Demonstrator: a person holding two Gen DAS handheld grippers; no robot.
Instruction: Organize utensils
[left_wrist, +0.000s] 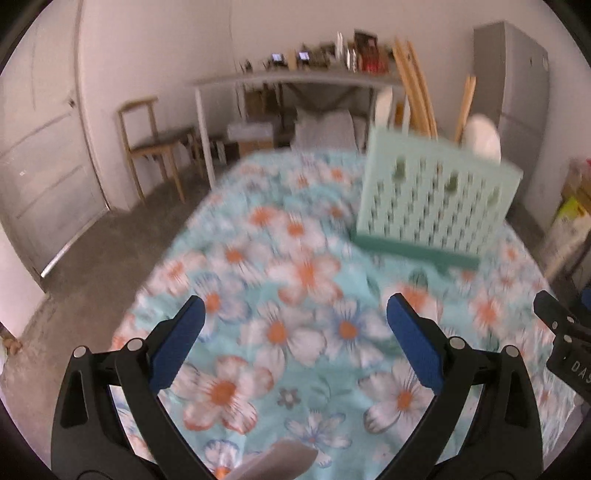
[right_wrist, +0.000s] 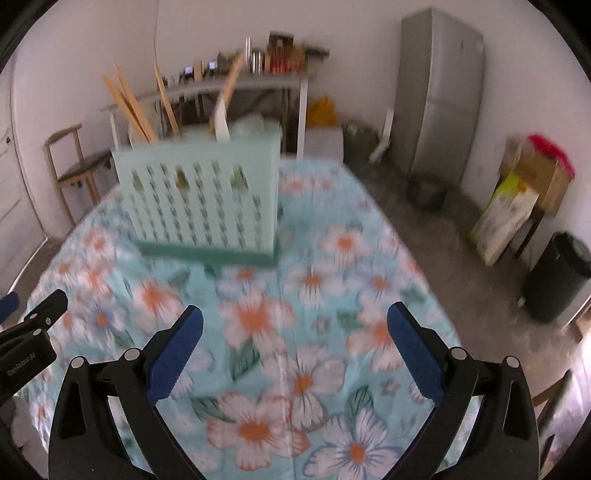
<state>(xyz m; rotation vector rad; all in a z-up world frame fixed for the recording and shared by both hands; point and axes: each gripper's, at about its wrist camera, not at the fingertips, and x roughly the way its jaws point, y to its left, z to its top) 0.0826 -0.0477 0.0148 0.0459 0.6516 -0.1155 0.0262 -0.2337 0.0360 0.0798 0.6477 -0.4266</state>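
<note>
- Both grippers hang over the flowered tablecloth (right_wrist: 314, 280) with their jaws spread wide and nothing between them. The left gripper (left_wrist: 295, 321) and the right gripper (right_wrist: 295, 325) are side by side at the near end of the table.
- The pale green utensil rack (right_wrist: 201, 195) stands upright on its darker base toward the far end of the table, well apart from both grippers.
- Chopsticks (right_wrist: 136, 107) and a white spoon (left_wrist: 480, 138) already stand in its top, leaning — handles down, ends up.
- From the left gripper the rack lies ahead and to the right; from the right gripper, ahead and to the left. So it sits roughly between the two, and neither hand looks clearly nearer.
- I see no loose utensil on the cloth in either view — both are blurred, so a small one could be missed.
</note>
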